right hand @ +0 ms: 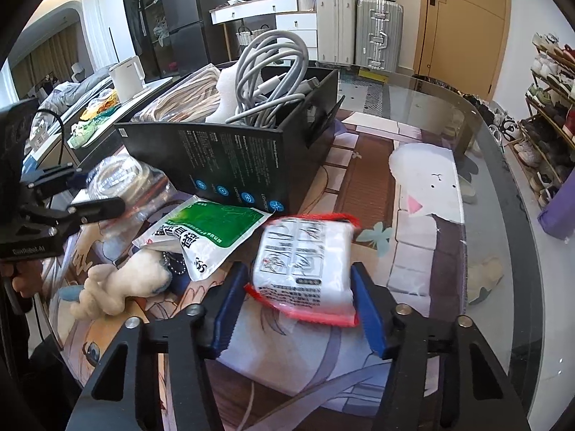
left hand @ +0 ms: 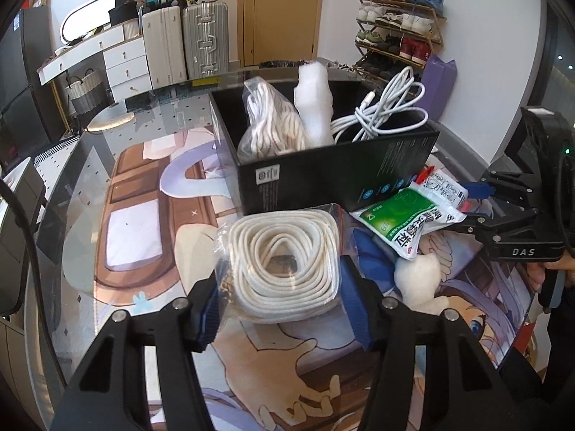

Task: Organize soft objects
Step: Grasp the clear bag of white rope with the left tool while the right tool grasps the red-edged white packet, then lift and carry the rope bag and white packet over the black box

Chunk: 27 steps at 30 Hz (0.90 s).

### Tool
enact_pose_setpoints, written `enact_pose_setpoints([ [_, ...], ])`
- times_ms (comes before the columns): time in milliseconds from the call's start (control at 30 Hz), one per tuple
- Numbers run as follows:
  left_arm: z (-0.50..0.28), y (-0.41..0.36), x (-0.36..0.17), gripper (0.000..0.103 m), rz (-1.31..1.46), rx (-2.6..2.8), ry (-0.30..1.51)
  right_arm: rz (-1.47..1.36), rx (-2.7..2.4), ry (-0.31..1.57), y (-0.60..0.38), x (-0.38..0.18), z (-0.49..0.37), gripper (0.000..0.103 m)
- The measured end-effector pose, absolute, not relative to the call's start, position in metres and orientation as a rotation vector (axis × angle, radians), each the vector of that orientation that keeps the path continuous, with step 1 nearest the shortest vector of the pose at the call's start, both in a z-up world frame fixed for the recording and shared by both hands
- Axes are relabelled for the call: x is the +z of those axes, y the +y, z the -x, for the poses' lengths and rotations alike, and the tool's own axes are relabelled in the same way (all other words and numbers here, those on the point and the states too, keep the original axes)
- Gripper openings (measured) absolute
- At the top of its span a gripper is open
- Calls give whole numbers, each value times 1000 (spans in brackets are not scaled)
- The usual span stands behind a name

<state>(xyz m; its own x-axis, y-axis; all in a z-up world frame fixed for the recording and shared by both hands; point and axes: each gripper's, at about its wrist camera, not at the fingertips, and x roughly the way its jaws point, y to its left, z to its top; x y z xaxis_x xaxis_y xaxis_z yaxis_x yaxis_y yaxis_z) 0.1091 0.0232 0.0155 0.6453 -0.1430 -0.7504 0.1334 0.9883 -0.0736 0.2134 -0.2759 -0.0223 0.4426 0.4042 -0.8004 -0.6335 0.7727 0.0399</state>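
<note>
A clear bag holding a coil of white rope [left hand: 284, 262] lies on the table in front of the black box [left hand: 337, 176]. My left gripper [left hand: 284, 309] is shut on it, a blue pad pressing each side. My right gripper [right hand: 298, 309] is shut on a white packet with red edges [right hand: 305, 262], right of the box [right hand: 230, 158]. The box holds another bagged rope [left hand: 269, 122], a white foam piece [left hand: 312, 104] and a white cable [left hand: 381, 111]. A green and white packet [right hand: 212, 230] and a white plush toy [right hand: 118, 283] lie loose between the two grippers.
The glass tabletop [right hand: 478, 215] covers a printed cartoon mat, and its curved edge runs along the right. Beyond the table stand suitcases [left hand: 205, 39], a white dresser [left hand: 122, 57], a wooden door [left hand: 280, 10] and a shoe rack [left hand: 399, 32]. A purple bag [left hand: 438, 82] leans behind the box.
</note>
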Motion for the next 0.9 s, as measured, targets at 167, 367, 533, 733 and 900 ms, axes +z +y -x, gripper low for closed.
enact_pose_setpoints([
  [167, -106, 31, 27, 57, 27, -157, 824, 294, 635, 879, -281, -18, -215, 54],
  [367, -100, 40, 40, 57, 47, -157, 786, 279, 621, 839, -288, -5, -213, 54],
  [533, -97, 43, 51, 57, 67, -153, 755, 261, 622, 788, -294, 11, -207, 54],
  [733, -92, 46, 64, 57, 79, -138, 703, 235, 632, 722, -298, 31, -198, 54],
  [900, -90, 48, 72, 57, 94, -123, 668, 223, 637, 673, -300, 48, -190, 54],
])
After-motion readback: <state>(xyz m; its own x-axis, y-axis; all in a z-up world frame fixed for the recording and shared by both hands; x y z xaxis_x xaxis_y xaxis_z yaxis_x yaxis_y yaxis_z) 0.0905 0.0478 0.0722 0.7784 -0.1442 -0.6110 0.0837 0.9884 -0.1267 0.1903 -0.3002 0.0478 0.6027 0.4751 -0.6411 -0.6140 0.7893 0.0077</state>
